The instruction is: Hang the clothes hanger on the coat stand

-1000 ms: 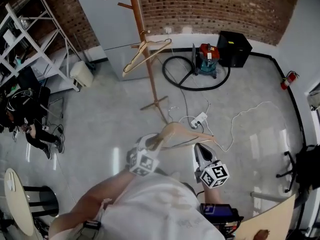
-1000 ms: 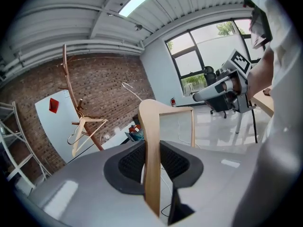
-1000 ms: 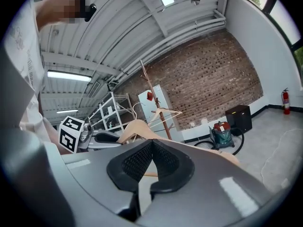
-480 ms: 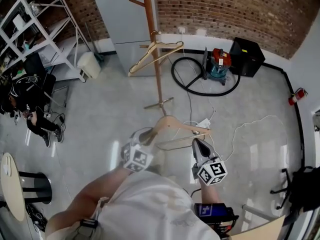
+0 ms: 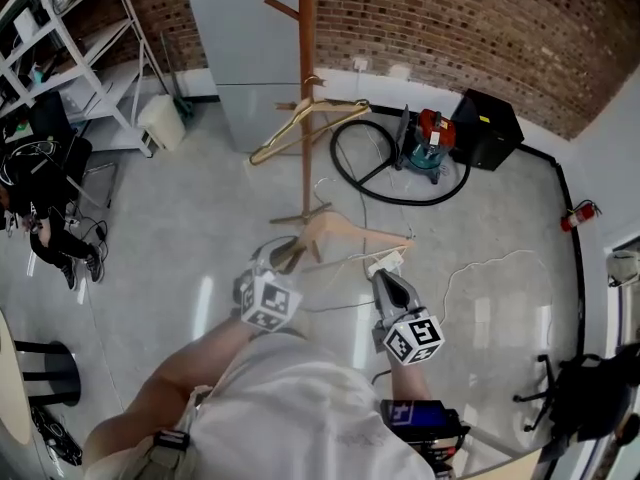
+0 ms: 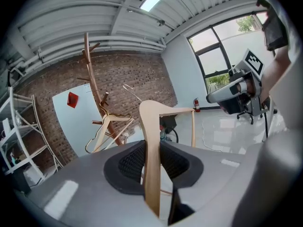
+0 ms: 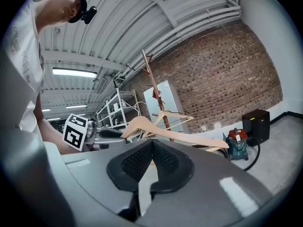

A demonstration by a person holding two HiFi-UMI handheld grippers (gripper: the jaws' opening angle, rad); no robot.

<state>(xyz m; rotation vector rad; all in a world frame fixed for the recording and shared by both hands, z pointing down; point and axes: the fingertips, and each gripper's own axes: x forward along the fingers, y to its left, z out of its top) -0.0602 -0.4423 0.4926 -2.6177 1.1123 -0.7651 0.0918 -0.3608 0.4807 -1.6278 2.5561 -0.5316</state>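
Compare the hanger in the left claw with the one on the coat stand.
The held hanger is clamped by one arm in the left claw, clear of the coat stand. The hung hanger sits by its hook on a peg. The held hanger's hook is free in the air, while the hung hanger dangles tilted beside the pole. Both are pale wood with a crossbar and wire hook.

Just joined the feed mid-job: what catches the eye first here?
A wooden hanger is clamped by one arm in the left gripper. Just beyond it stands the tall coat stand, with another hanger already hanging on it. The right gripper is shut and empty.
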